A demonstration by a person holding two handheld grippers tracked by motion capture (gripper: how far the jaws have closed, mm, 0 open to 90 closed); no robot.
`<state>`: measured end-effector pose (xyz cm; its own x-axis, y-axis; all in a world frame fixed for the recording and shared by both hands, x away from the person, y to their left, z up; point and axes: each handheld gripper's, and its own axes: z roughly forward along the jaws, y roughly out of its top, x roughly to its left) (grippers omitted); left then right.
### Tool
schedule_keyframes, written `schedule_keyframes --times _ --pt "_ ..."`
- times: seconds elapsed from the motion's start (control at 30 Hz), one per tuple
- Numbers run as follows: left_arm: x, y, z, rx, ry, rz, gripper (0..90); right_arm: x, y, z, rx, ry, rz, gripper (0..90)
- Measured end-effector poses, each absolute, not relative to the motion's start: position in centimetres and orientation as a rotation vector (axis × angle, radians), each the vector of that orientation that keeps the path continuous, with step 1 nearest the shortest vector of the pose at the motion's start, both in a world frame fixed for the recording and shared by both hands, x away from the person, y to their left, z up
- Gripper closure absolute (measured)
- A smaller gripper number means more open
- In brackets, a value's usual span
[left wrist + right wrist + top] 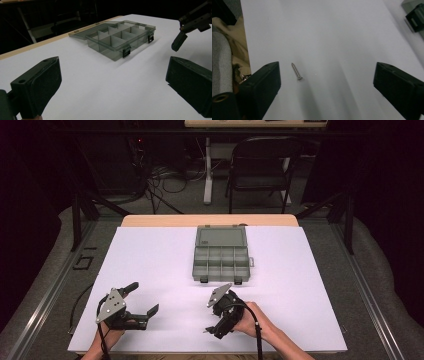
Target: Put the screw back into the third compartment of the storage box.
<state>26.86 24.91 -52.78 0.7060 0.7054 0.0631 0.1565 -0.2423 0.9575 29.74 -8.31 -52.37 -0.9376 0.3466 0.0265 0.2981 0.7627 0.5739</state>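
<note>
Small silver metal screw (296, 71) lies loose on white table sheet (150, 260), near edge, well short of the open grey plastic compartment box (220, 255). Right gripper (216, 316) is above it, jaws wide, nothing held. Left gripper (141, 301) also wide, empty. Box compartments look empty; pickup and drop-in not yet done.

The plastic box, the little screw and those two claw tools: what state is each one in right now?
Compartment box: lid open, laid back flat; compartments look empty.
Screw: lying flat on the white sheet, not gripped.
Left gripper: open, holding nothing.
Right gripper: open, jaws either side of the screw, not touching.
</note>
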Motion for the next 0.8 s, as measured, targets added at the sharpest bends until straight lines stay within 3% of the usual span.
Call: schedule_keyframes --times 0.8 --pt "26.9 24.9 -52.8 1.774 0.684 0.599 0.1 28.3 -6.5 -54.1 0.344 2.973 0.83 80.1"
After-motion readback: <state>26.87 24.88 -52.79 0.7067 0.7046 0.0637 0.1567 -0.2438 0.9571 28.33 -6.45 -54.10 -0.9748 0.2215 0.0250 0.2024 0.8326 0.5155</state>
